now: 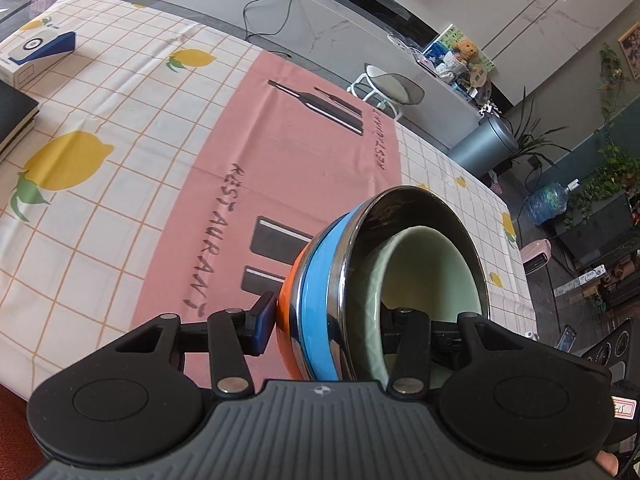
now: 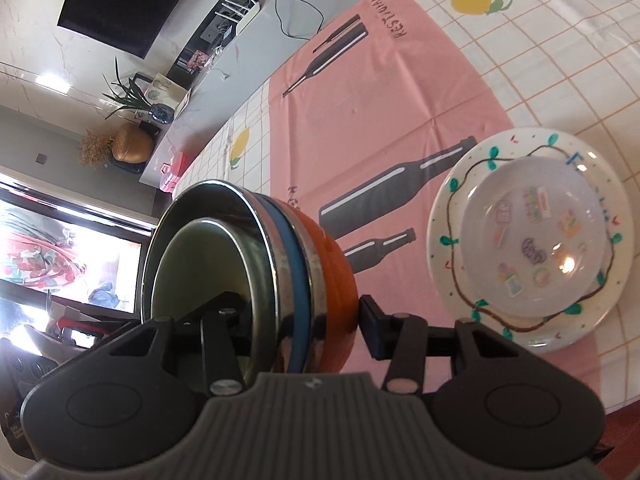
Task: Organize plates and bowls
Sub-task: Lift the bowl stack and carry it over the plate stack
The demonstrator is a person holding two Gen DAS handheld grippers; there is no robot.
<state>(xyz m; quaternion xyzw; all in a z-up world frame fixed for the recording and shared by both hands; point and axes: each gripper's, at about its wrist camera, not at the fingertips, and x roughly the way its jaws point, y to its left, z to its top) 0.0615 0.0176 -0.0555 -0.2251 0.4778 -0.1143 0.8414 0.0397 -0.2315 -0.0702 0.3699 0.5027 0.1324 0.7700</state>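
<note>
A nested stack of bowls (image 1: pixel 316 280) hangs tilted above the pink placemat (image 1: pixel 240 152). The outer bowl is orange, then come blue and steel ones, and a pale green bowl (image 1: pixel 432 272) sits innermost. My left gripper (image 1: pixel 326 320) is shut on the stack's wall, one finger on the orange outside and one inside the green bowl. From the other side my right gripper (image 2: pixel 298 312) is shut on the same bowl stack (image 2: pixel 336 276) in the same way. A white plate with painted green leaves (image 2: pixel 444 216) lies on the table to the right, and a smaller plate with stickers (image 2: pixel 532 240) rests on it.
The table wears a lemon-print checked cloth (image 1: pixel 100 200). A blue-and-white box (image 1: pixel 36 50) and a black notebook (image 1: pixel 12 112) lie at its far left. A white stool (image 1: pixel 394 88) and a grey bin (image 1: pixel 486 144) stand beyond the table's edge.
</note>
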